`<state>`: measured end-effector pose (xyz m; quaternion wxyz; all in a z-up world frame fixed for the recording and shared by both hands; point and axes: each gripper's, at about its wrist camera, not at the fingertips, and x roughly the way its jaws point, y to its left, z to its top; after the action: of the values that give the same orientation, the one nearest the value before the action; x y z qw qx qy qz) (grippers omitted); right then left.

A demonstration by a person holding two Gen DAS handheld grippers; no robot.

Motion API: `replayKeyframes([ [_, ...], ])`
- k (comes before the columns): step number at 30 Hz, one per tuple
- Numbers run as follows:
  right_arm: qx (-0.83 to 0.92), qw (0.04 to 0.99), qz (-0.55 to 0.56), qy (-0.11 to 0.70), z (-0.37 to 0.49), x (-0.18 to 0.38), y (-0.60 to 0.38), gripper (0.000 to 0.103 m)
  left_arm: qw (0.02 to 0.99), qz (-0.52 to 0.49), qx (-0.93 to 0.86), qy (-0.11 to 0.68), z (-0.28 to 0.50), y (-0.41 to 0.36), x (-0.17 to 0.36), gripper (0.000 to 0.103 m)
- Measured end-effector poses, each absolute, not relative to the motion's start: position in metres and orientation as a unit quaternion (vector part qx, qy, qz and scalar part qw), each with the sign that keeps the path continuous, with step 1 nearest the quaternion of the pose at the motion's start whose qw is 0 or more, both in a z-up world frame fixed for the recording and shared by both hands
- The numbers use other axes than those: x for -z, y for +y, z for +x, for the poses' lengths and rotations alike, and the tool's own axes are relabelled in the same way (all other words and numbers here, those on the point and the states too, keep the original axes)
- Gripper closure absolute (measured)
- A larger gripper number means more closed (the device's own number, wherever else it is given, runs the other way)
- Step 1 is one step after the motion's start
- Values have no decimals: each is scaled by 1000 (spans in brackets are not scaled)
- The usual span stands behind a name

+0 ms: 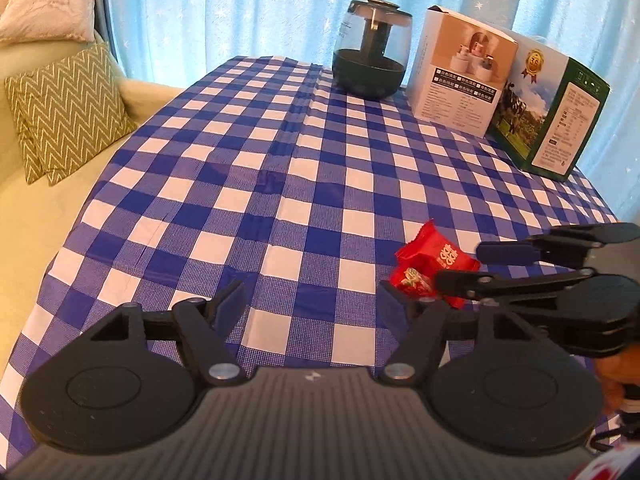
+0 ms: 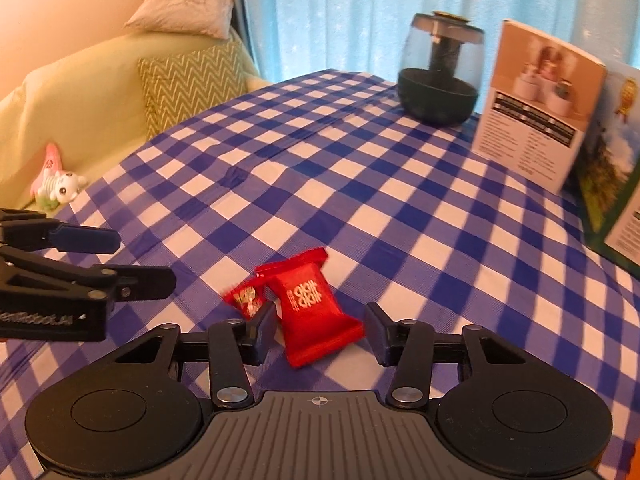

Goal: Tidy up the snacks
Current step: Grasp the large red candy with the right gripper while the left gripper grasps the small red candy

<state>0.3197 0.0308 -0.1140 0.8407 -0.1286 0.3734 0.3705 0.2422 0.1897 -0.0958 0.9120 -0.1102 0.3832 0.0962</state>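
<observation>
Two red snack packets lie touching each other on a blue-and-white checked tablecloth (image 2: 400, 208), near its front edge. The larger red packet (image 2: 314, 308) is pillow-shaped with crimped ends and carries a gold double-happiness character. The smaller red packet (image 2: 247, 300), just to its left, shows a multicoloured print too blurred to read.

The right gripper (image 2: 320, 330) has its jaws spread wide on either side of the larger packet's near end, not pinching it. The left gripper (image 1: 310, 298) sits to the left of the packets, jaws also spread, with only cloth between them.

At the far side of the table stand a dark glass jar (image 1: 372, 50), a white product box (image 1: 464, 72) with small unreadable print, and a green box (image 1: 556, 120) bearing a gold medal badge and cows. A sofa (image 2: 80, 100) with cushions lies left.
</observation>
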Motion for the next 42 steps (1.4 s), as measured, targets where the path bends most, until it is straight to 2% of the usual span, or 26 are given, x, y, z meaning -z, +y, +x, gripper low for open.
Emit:
replayKeyframes([
  [9,-390,832,-159,362,318,118,47,61,910,-116,-93,387,242,190,97,34],
  [11,-391,830,-160,364,315,117,45,66,909,-118,-93,388,242,190,98,34],
  [20,-304,846,-66,433,308,111,-17,68,908,-120,-74,394,245,184,100,34],
  [24,-283,856,-55,429,302,107,-36,67,914,-108,-41,389,250,174,100,34],
  [26,-283,861,-62,417,299,106,-39,63,917,-89,-30,387,254,167,101,34],
  [28,-286,865,-67,407,296,106,-40,52,920,-74,-19,384,259,161,104,35],
  [30,-292,867,-74,397,294,105,-40,51,921,-68,-12,384,263,157,106,38],
  [33,-296,870,-80,386,292,107,-39,51,919,-61,-8,389,269,155,112,51],
  [35,-304,869,-81,380,290,110,-37,51,917,-57,-6,394,272,154,115,64],
  [42,-337,864,-155,341,281,117,-19,51,918,-44,-4,395,272,150,115,77],
])
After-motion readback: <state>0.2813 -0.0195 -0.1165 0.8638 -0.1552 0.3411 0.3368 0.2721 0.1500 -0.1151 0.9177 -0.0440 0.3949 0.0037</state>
